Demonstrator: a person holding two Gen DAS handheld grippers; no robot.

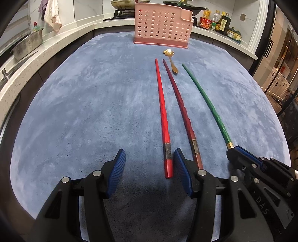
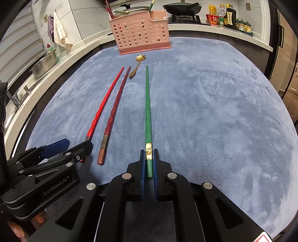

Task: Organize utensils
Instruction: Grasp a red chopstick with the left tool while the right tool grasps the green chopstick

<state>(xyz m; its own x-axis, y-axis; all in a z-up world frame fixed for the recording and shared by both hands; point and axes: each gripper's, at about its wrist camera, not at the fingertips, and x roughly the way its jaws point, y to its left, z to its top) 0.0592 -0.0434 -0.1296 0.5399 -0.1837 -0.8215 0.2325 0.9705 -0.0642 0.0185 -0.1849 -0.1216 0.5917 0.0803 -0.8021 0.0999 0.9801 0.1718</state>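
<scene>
Three chopsticks lie on the blue mat: a bright red chopstick (image 1: 163, 115) (image 2: 103, 106), a dark red chopstick (image 1: 181, 109) (image 2: 115, 109) and a green chopstick (image 1: 204, 101) (image 2: 148, 111). A small gold spoon (image 1: 170, 59) (image 2: 137, 64) lies beyond them, before a pink perforated utensil holder (image 1: 161, 25) (image 2: 139, 31). My left gripper (image 1: 149, 163) (image 2: 78, 144) is open, with the bright red chopstick's near end between its fingers. My right gripper (image 2: 149, 160) (image 1: 232, 150) is shut on the green chopstick's near end.
The blue mat (image 1: 83, 102) covers the table. A counter runs behind with a steel colander (image 1: 28, 45), a stove with pans (image 2: 181, 9) and sauce bottles (image 1: 219, 21). The holder contains some utensils (image 2: 109, 10).
</scene>
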